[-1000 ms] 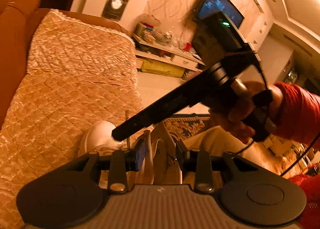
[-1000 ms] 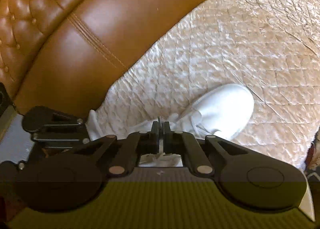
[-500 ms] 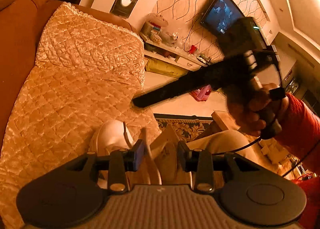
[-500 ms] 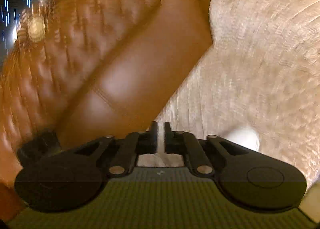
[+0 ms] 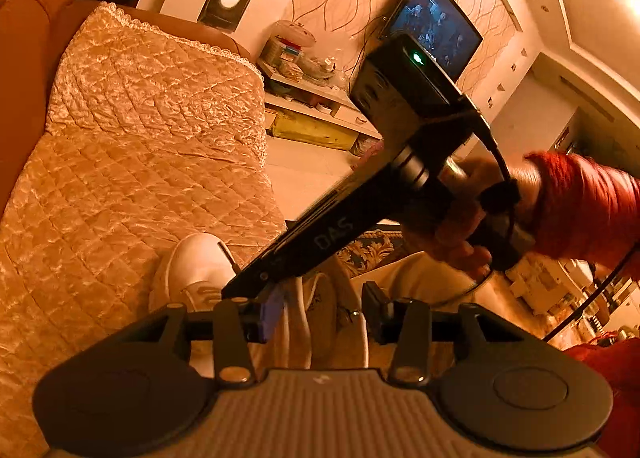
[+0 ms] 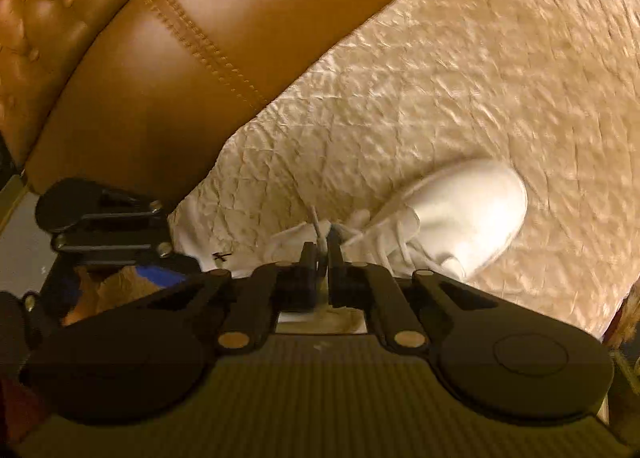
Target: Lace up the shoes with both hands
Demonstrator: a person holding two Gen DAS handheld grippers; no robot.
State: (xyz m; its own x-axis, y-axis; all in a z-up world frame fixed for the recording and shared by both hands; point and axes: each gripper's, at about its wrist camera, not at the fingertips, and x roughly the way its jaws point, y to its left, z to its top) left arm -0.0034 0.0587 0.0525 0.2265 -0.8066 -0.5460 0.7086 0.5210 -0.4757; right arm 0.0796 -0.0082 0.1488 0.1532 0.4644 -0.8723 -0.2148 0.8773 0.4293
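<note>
1. Left gripper [image 5: 322, 308] jaws are opening around the white leather sneaker [image 5: 196, 270] on the quilted beige sofa cover [image 5: 120, 161].
2. Only the right view shows the right gripper [image 6: 322, 254] pinching the white shoelace [image 6: 316, 230] tip.

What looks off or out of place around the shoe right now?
Nothing damaged or spilled. The white sneaker sits on the sofa's quilted cover, an unusual spot. Its lace is loose, the end pinched in the shut right gripper. The left gripper is opening around the shoe's collar.

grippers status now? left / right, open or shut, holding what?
Left gripper: jaws opening, white leather shoe tongue between, not pinched.
Right gripper: shut on thin white shoelace.
</note>
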